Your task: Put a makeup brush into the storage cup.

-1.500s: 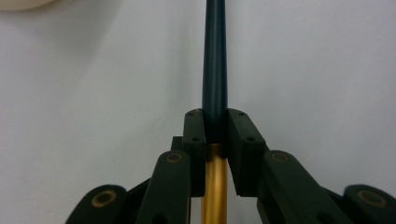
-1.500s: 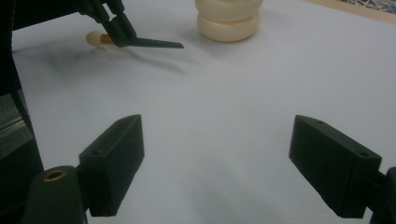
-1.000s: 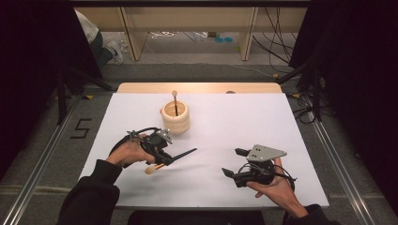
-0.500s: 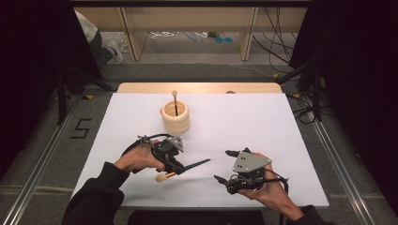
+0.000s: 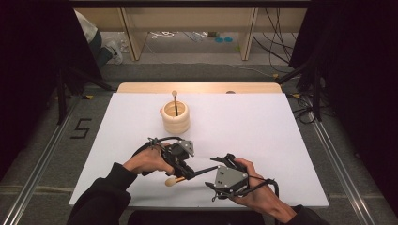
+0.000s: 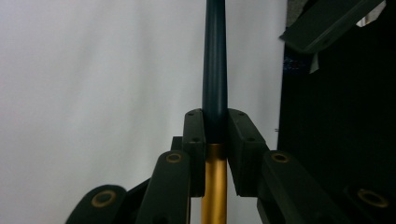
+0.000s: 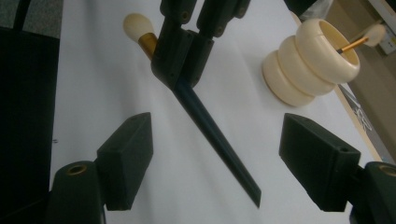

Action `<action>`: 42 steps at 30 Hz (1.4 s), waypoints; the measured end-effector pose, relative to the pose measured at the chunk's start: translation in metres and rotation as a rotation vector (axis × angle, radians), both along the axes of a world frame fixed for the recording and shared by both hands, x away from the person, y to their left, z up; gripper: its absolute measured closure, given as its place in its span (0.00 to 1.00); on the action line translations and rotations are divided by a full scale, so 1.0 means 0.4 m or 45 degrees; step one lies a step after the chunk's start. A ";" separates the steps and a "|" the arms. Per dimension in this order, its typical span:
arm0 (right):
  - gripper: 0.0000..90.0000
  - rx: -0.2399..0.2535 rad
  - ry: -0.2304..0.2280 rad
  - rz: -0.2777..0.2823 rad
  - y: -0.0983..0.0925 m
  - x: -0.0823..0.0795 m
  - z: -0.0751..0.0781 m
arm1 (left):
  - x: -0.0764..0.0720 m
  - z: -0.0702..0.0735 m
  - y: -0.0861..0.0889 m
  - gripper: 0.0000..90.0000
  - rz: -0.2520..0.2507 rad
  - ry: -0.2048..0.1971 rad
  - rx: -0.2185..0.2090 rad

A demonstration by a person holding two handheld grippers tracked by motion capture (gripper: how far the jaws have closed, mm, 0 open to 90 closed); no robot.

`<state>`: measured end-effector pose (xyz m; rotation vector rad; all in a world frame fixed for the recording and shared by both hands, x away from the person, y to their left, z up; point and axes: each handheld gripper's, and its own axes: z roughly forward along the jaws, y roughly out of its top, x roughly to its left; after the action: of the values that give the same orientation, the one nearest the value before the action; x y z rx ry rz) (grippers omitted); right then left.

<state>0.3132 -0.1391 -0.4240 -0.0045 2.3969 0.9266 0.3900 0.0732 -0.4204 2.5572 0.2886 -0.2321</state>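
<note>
My left gripper point(image 5: 187, 172) is shut on a makeup brush point(image 5: 206, 169) at the table's front middle. The brush has a dark blue handle point(image 6: 215, 70), a gold ferrule and a cream tip point(image 7: 136, 24). In the left gripper view the pads point(image 6: 194, 135) clamp it just above the gold part. My right gripper point(image 5: 212, 172) faces it from the right. Its jaws have just been closing; the pads point(image 7: 128, 156) stand apart on either side of the handle's thin end point(image 7: 219, 140) without touching it.
A cream ringed cup point(image 5: 176, 117) stands toward the back middle of the white table point(image 5: 263, 136), holding a second brush point(image 5: 175, 101) upright. The same cup point(image 7: 310, 60) appears at the upper right of the right gripper view. A wooden strip runs along the table's far edge.
Both hands have drawn together at the front middle. The left brought the brush rightward, and the right gripper moved left until its jaws straddle the handle's end.
</note>
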 end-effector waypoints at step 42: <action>0.75 -0.313 -0.092 0.221 0.061 0.011 -0.040 | -0.010 -0.006 -0.043 0.87 -0.067 0.058 0.017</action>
<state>0.3174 -0.1149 -0.4399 -0.3371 2.4557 0.6880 0.3858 0.0562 -0.4227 2.5775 0.2404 -0.3092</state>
